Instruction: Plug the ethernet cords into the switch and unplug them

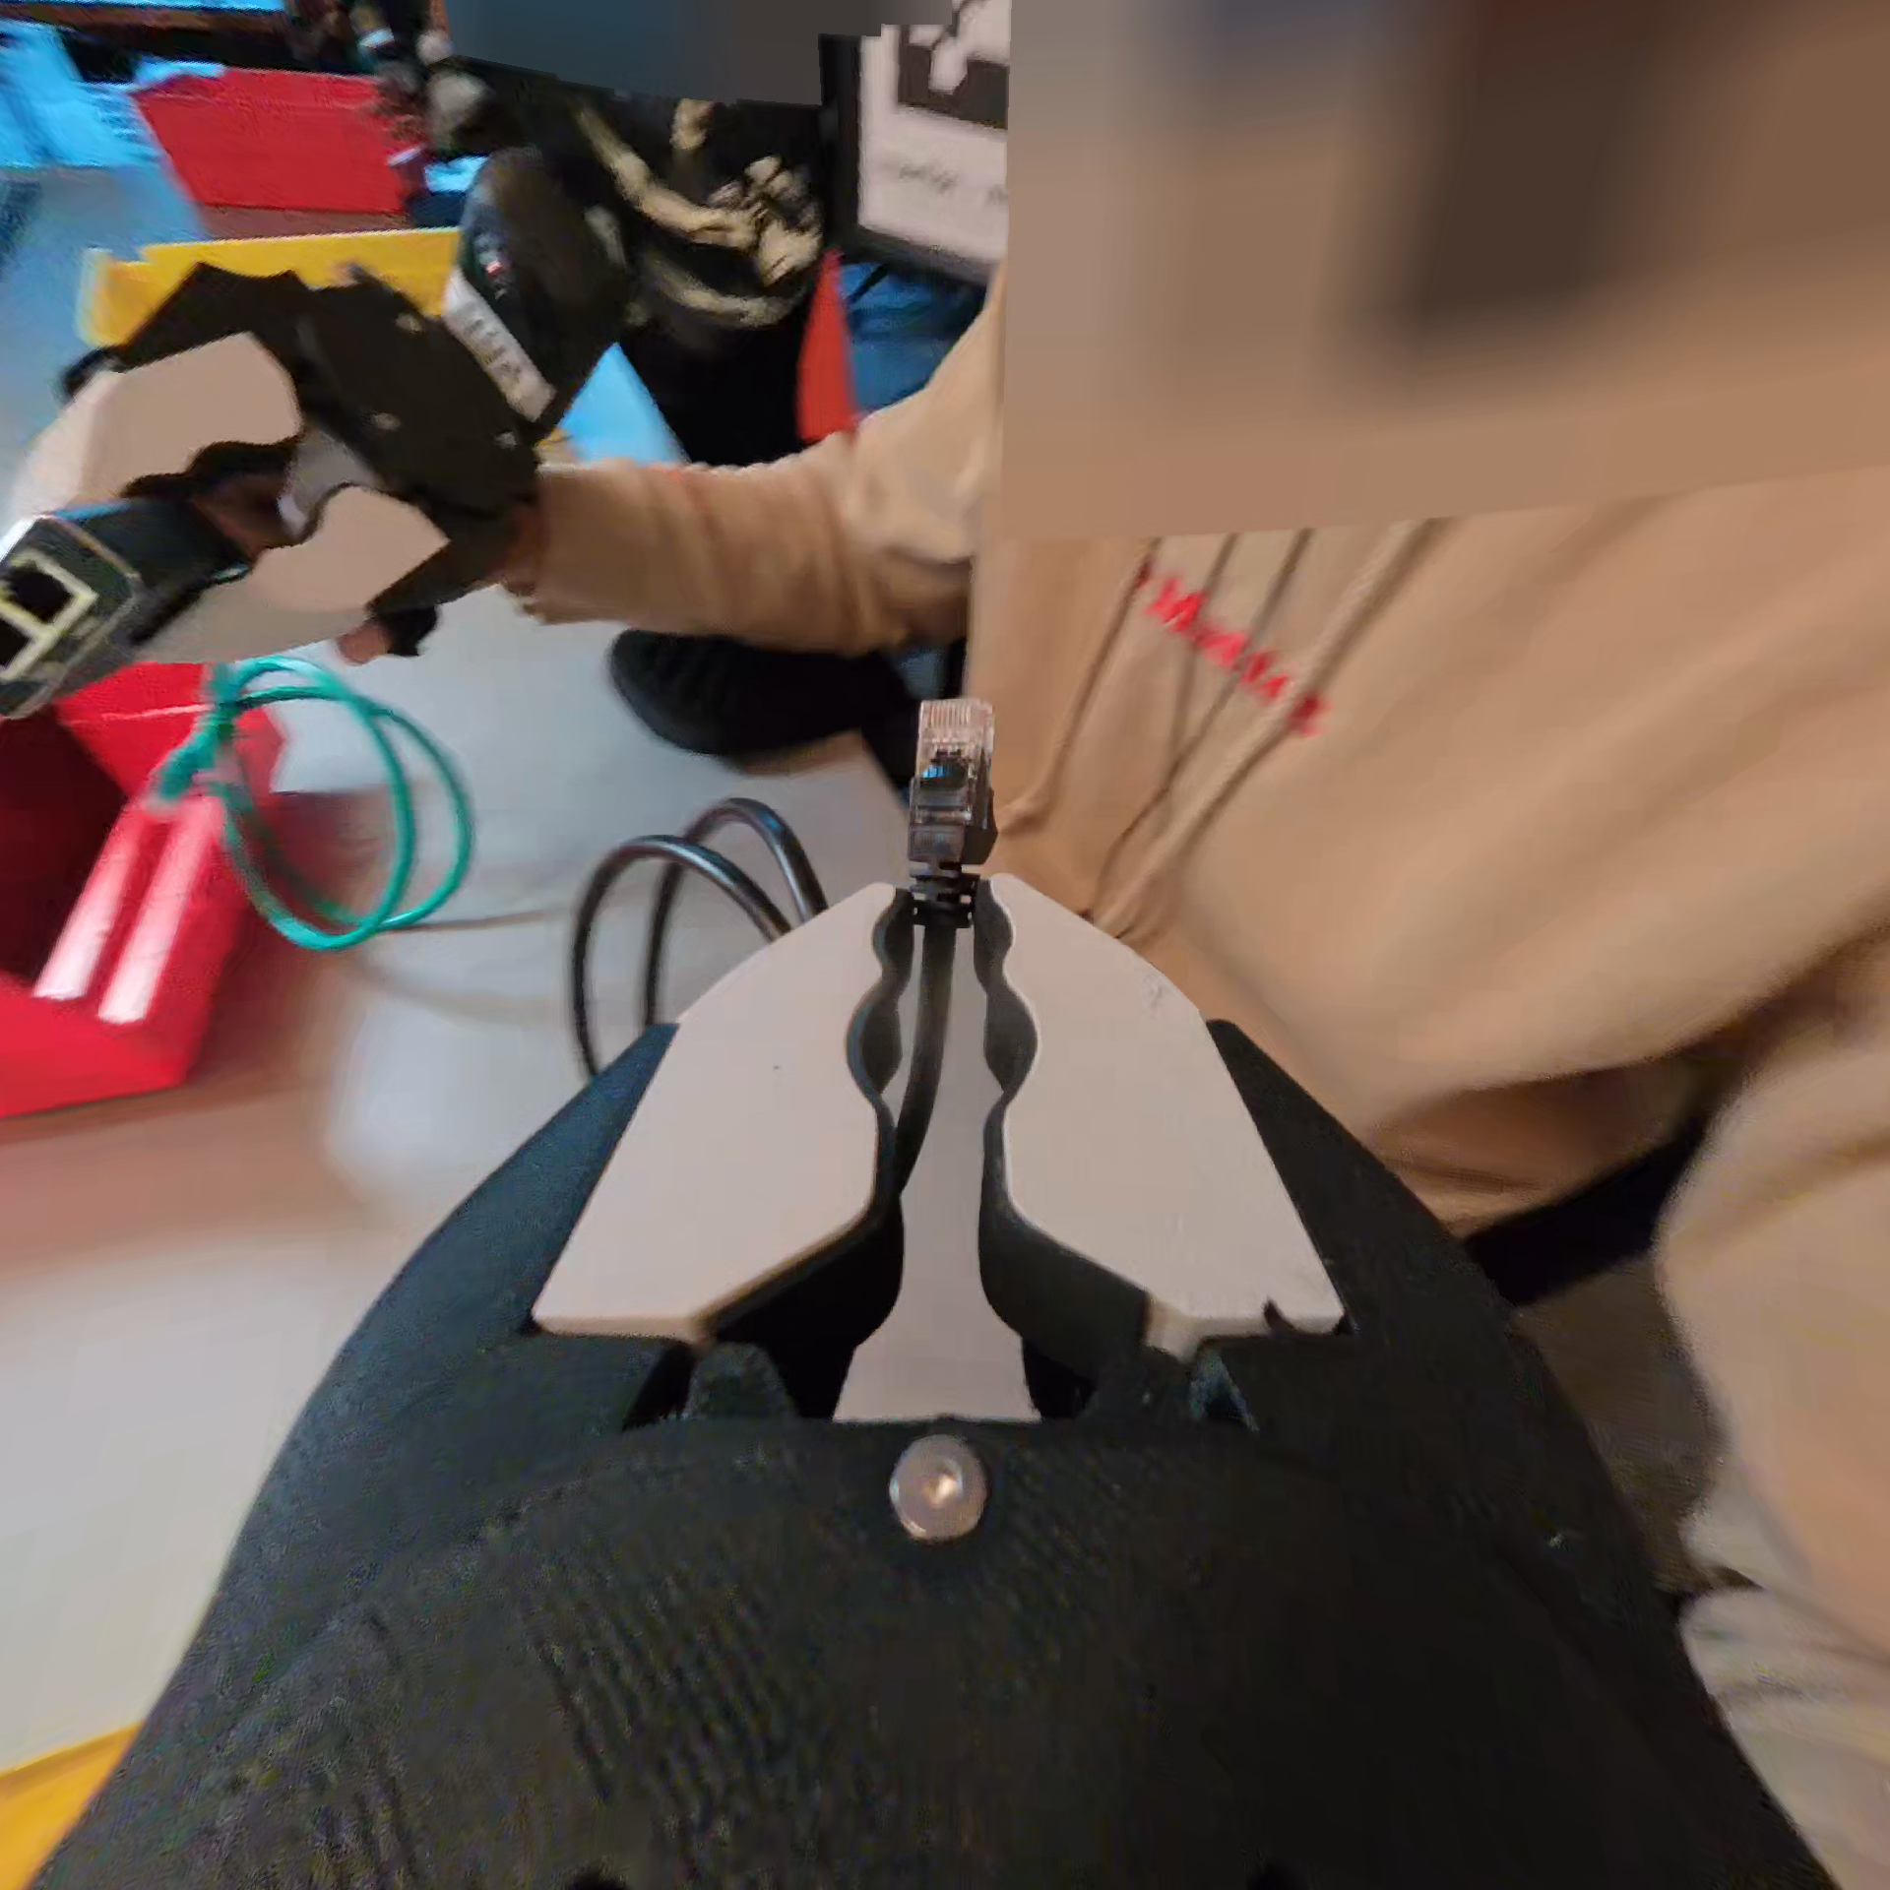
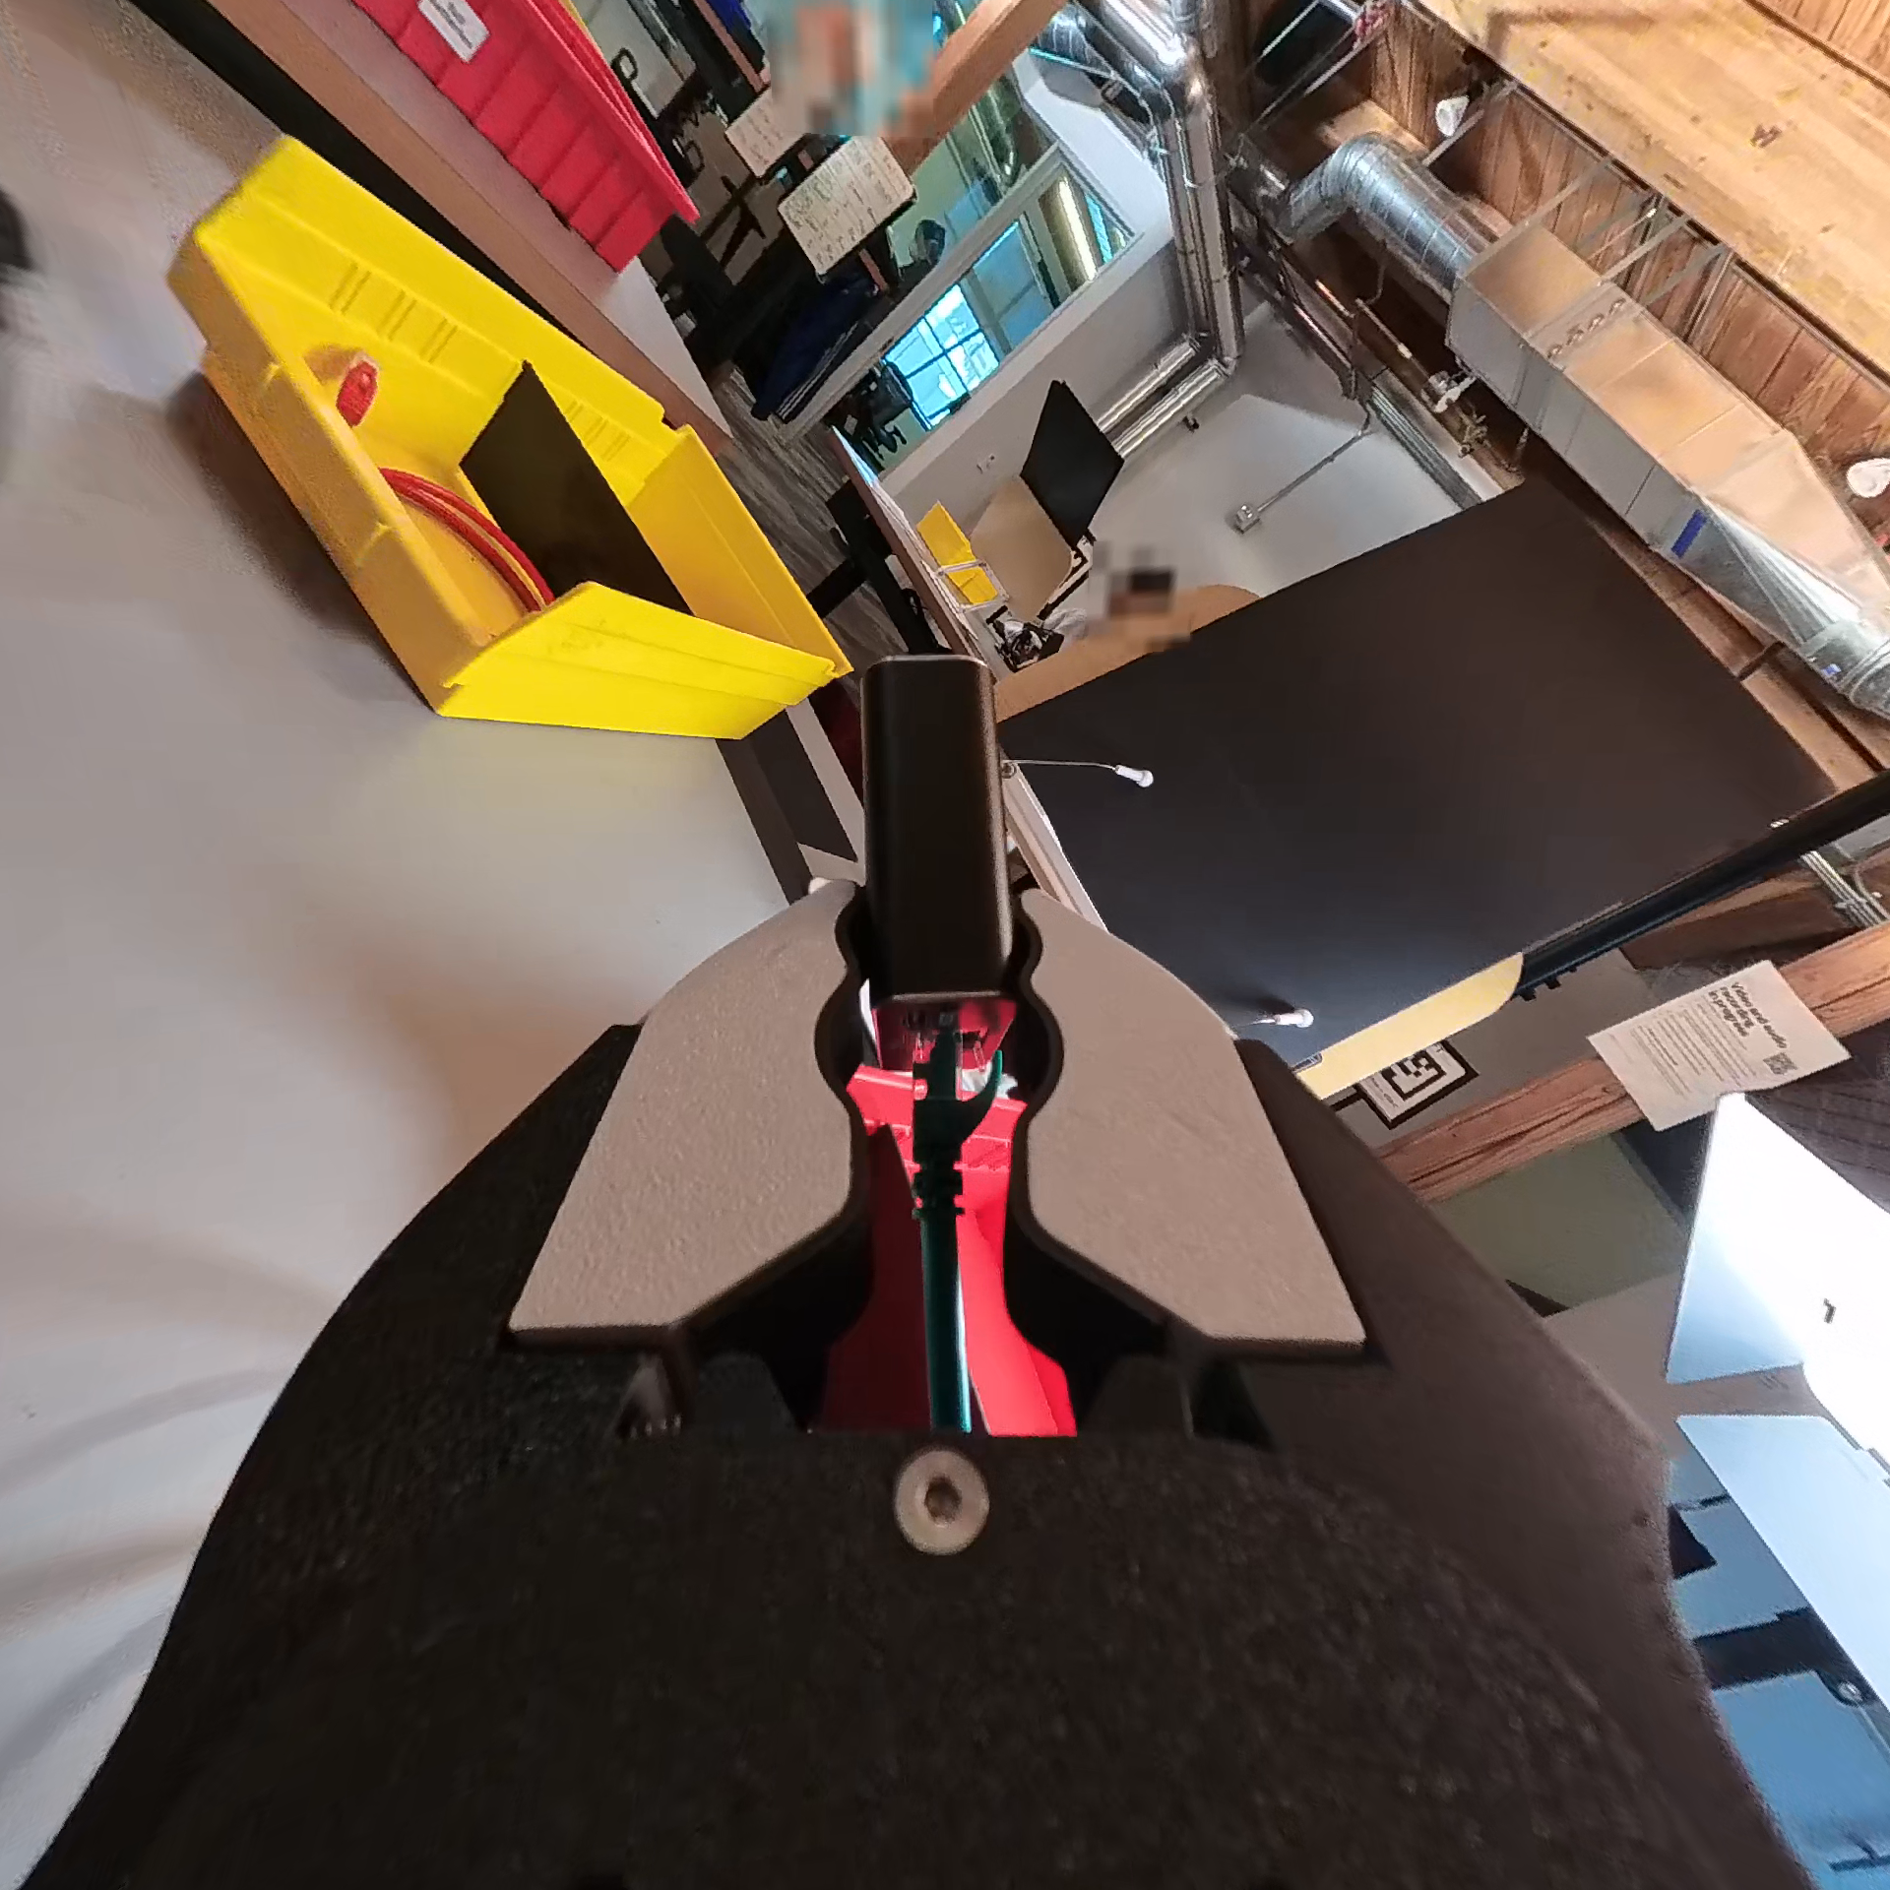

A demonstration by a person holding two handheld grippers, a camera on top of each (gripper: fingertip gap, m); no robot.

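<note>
Above the bench (image 1: 256,1278), left gripper (image 1: 943,890) jaws pinch one black ethernet cord (image 1: 926,1023), clear plug (image 1: 949,782) upward; right gripper (image 2: 936,920) jaws clamp one black switch (image 2: 931,818), one green cord (image 1: 409,818) attached.

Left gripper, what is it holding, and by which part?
The left gripper holds the black ethernet cord just behind its clear plug, at the strain-relief boot.

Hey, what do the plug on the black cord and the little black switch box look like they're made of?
Plug: clear, glossy plastic, since you can see through it, with a black ribbed boot that looks rubbery. Switch: dark, smooth, satin casing with soft highlights and rounded edges; probably metal, though painted plastic would look similar.
</note>
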